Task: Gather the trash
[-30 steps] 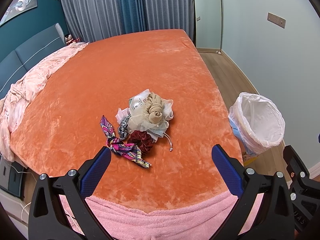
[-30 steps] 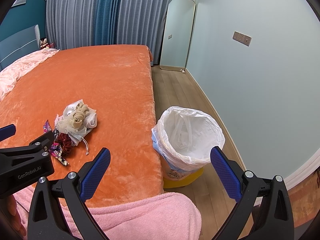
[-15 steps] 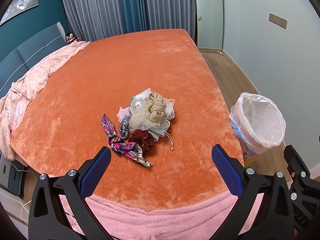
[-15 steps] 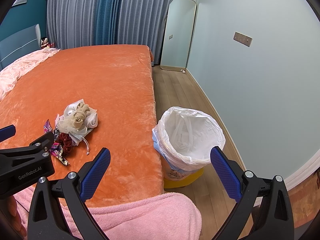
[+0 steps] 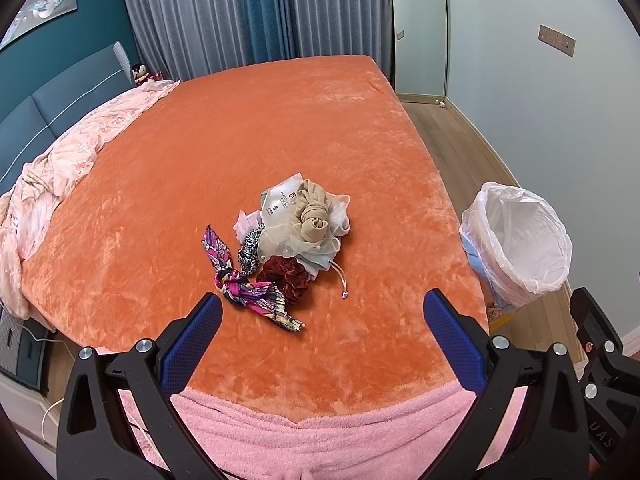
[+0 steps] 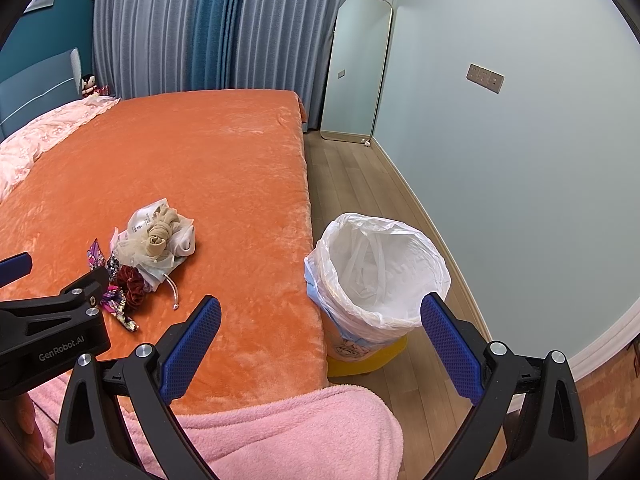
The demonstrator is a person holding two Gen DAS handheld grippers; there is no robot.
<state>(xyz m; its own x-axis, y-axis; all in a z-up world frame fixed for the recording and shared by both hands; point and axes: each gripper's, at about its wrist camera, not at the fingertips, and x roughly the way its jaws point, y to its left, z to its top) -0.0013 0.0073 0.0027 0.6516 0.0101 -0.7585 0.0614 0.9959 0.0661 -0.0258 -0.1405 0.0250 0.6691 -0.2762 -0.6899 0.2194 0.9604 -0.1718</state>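
Observation:
A small pile lies on the orange bedspread (image 5: 280,128): a rolled beige stocking (image 5: 314,216) on sheer cloth and a white packet (image 5: 280,202), a dark red scrunchie (image 5: 286,274), a leopard scrunchie (image 5: 250,250) and a purple patterned scarf (image 5: 244,286). The pile also shows in the right wrist view (image 6: 156,240). My left gripper (image 5: 322,312) is open and empty, just short of the pile. My right gripper (image 6: 320,316) is open and empty, near the bed's corner. A bin with a white liner (image 6: 378,280) stands on the floor beside the bed; it also shows in the left wrist view (image 5: 520,240).
A pink fleece blanket (image 5: 320,436) covers the bed's near edge. A pale pink quilt (image 5: 72,160) lies bunched at the left by the blue headboard. A mirror (image 6: 354,68) leans on the far wall. Wood floor (image 6: 352,176) runs between bed and wall.
The left gripper has edged slightly forward toward the pile. The right gripper has barely moved. Both stay open.

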